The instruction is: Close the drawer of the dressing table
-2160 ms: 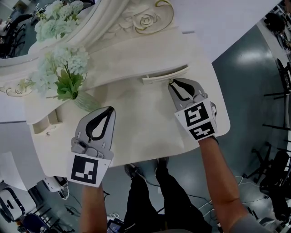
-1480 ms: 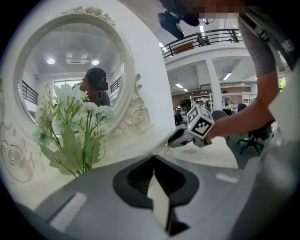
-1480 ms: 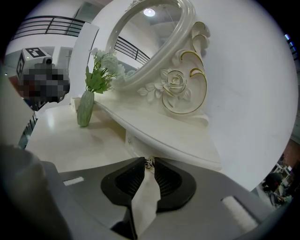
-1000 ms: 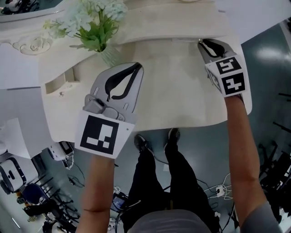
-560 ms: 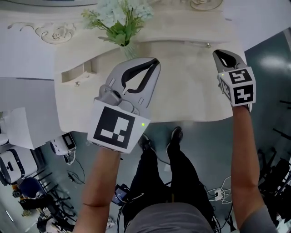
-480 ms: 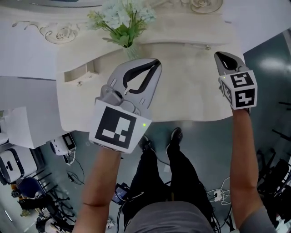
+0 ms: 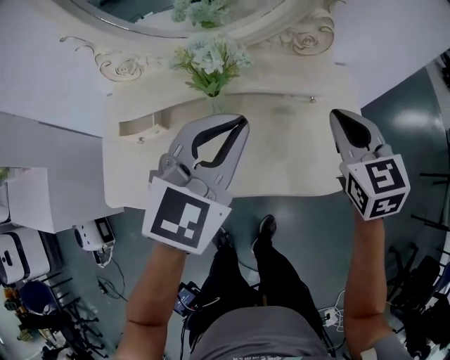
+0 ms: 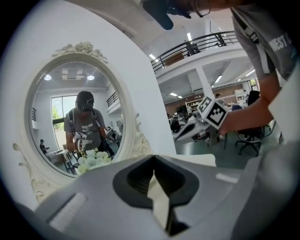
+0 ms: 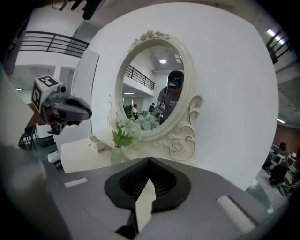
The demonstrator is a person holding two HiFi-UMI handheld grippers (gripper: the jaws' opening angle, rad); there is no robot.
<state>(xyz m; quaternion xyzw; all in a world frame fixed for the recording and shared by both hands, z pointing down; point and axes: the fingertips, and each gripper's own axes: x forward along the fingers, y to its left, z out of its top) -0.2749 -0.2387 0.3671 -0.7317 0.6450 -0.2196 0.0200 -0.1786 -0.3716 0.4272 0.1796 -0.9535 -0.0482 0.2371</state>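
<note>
The cream dressing table (image 7: 281,151) stands below me in the head view. Its right drawer front (image 7: 281,104) lies flush under the shelf, with a small knob (image 7: 311,99) showing. My left gripper (image 7: 242,121) hovers shut and empty over the table's front middle. My right gripper (image 7: 336,112) is also shut and empty, above the table's right front corner and clear of the knob. In the left gripper view the left gripper (image 8: 153,158) points at the mirror. The right gripper (image 9: 149,160) does the same in the right gripper view.
A small drawer (image 7: 144,126) at the table's left end stands open. A vase of pale flowers (image 7: 211,60) sits at the back middle, before the oval mirror (image 7: 183,14). Grey floor, cables and equipment (image 7: 91,232) surround the table. The person's legs (image 7: 242,267) are at its front edge.
The right drawer stood pulled out 2.2 s ago and is now flush. Both grippers have drawn back from the table toward the person, and the view has pulled back.
</note>
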